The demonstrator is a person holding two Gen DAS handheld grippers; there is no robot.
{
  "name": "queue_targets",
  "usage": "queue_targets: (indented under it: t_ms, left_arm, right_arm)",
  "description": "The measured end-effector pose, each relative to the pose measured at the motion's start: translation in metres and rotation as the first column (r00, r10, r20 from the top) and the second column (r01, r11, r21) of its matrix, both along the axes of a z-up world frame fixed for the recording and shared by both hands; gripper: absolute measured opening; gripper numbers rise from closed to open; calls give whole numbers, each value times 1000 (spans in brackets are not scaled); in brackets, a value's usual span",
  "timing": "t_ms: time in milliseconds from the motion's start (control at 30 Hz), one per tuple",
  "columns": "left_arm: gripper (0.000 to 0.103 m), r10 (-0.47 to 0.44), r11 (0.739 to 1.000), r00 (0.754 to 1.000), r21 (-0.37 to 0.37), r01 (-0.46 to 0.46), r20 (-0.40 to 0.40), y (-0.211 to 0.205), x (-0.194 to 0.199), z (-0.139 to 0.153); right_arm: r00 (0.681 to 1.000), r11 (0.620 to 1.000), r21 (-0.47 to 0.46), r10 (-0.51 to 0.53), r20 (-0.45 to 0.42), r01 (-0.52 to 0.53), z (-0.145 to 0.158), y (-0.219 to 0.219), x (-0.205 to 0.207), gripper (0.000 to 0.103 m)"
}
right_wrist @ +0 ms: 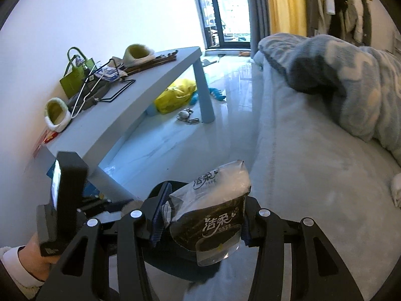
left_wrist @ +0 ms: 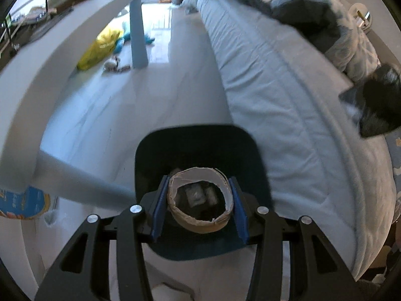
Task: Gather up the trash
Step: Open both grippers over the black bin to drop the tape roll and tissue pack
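Pinching a cardboard ring point(left_wrist: 200, 200) in my left claw point(left_wrist: 200, 207) above the bin point(left_wrist: 198, 148); my right claw point(right_wrist: 200, 217) clamps a tissue wrapper point(right_wrist: 213, 213).

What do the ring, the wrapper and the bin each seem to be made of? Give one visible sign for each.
Ring: cardboard, matte brown, with torn, frayed edges.
Wrapper: thin plastic film, glossy and partly see-through, crinkled, with print.
Bin: probably hard plastic, dark and smooth, with a rounded moulded rim; motion blur leaves this less sure.

Brown cardboard ring point(left_wrist: 200, 200), dark bin point(left_wrist: 200, 150), black-and-clear wrapper point(right_wrist: 213, 215), yellow bag point(right_wrist: 175, 95), seemingly pale-blue bedsheet point(left_wrist: 275, 87).
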State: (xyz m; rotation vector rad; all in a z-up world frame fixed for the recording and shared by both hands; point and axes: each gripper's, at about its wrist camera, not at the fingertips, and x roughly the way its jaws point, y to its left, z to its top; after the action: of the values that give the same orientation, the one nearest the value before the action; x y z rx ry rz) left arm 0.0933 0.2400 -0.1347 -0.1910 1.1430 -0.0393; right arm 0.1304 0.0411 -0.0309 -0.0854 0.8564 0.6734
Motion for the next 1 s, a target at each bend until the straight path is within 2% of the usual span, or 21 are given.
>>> queue_targets:
  t_ms: [200, 267, 400, 700, 833, 1000]
  left_arm:
    - [49, -20, 999, 996, -51, 16, -83, 10, -8, -24]
    - [56, -28, 997, 994, -71, 20, -108, 12, -8, -31]
    - [66, -39, 998, 994, -44, 34, -106, 14, -11, -33]
    - [69, -17, 999, 999, -26, 19, 45, 32, -17, 5]
    - [68, 4, 1000, 991, -19, -2, 136, 41, -22, 28]
    - [65, 24, 999, 972, -53, -12, 234, 48, -29, 58]
  right_arm:
    - [1000, 1000, -15, 21, -19, -21, -12, 25, 2, 48]
    - [999, 999, -28, 25, -30, -25, -19, 32, 3, 48]
    - [998, 998, -49, 31, -50, -33, -31, 43, 5, 48]
    - [992, 994, -106, 10, -123, -23, -66, 55, 16, 48]
    - [986, 994, -110, -2, -166, -16, -82, 61, 20, 48]
    - [978, 986, -168, -23, -208, -13, -104, 68, 23, 48]
